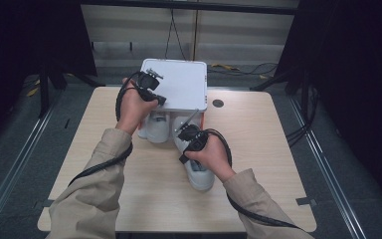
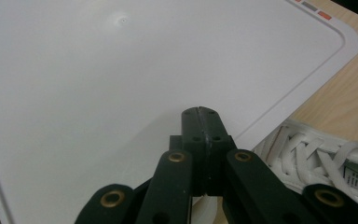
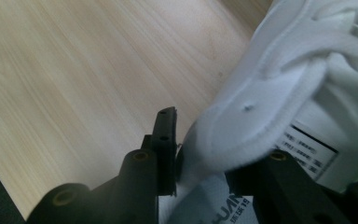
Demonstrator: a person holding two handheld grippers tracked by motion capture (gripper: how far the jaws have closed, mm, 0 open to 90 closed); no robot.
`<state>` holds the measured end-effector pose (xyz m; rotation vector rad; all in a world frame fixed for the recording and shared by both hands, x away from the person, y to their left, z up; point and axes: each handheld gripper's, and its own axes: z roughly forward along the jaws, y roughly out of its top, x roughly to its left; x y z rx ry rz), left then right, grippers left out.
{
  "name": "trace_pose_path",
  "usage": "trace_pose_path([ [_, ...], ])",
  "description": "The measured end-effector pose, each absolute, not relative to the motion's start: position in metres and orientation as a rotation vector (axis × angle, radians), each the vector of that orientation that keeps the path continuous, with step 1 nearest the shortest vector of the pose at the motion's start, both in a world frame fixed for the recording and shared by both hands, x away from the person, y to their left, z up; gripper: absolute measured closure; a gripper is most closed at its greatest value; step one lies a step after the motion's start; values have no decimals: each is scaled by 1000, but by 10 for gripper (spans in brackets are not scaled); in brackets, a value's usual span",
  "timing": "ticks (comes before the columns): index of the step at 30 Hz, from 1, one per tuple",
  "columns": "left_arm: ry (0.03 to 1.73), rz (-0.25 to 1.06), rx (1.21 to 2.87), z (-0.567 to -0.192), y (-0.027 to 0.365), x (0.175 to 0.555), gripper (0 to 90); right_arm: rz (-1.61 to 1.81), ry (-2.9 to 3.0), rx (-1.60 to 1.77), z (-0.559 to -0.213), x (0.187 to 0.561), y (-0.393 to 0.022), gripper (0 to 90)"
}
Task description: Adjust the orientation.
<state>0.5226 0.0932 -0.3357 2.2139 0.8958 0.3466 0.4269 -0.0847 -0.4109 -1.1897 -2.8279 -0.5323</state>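
Left tool: clenched, nothing between the jaws. Its tip is over the white lid of the box, near the lid's front edge. I can't tell if it presses on the lid or just hovers.

Box: at the far edge of the bench, lid flat on top and looking closed. Contents are hidden.

Far shoe: white sneaker, upright on the bench right against the box front and just below the left hand. Laces are visible in the left gripper view. Neither tool is on it.

Near shoe: second white sneaker, on the bench closer to the person, to the right of the far shoe and under the right hand.

Right tool: jaws straddle the padded collar of the near shoe, one outside against the collar, the other inside the shoe and hidden. It is partly spread. I can't tell if it is clamping or slack.

Status, my read:
- The job looks like boxing the pair.
- Done: both shoes are gathered in front of the box.
- Left: lift the lid, load both shoes, close the box.
- That puts it at an early stage, since neither shoe is in the box and the lid isn't gripped yet.
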Motion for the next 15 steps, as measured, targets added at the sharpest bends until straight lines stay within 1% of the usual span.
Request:
trace_pose_path([
  [1, 893, 346, 2215, -336, 93, 523, 900, -538, -2828, -1178, -411, 427, -86, 661],
  [2, 893, 346, 2215, -336, 93, 523, 900, -548, -2835, -1159, -409, 426, -88, 614],
  [3, 893, 346, 2215, -336, 93, 523, 900, -548, -2835, -1159, -409, 426, -88, 614],
  [4, 898, 349, 2211, -336, 92, 522, 900, -538, -2870, -1115, -401, 422, -93, 514],
  [5, 896, 349, 2212, -336, 92, 522, 900, -539, -2881, -1081, -397, 420, -95, 497],
  [8, 900, 352, 2214, -335, 92, 522, 900, -560, -2892, -1055, -391, 416, -100, 475],
  [9, 903, 352, 2216, -335, 92, 522, 900, -575, -2909, -1012, -385, 408, -108, 459],
  [15, 909, 356, 2216, -335, 91, 522, 900, -574, -2952, -924, -379, 392, -123, 458],
])
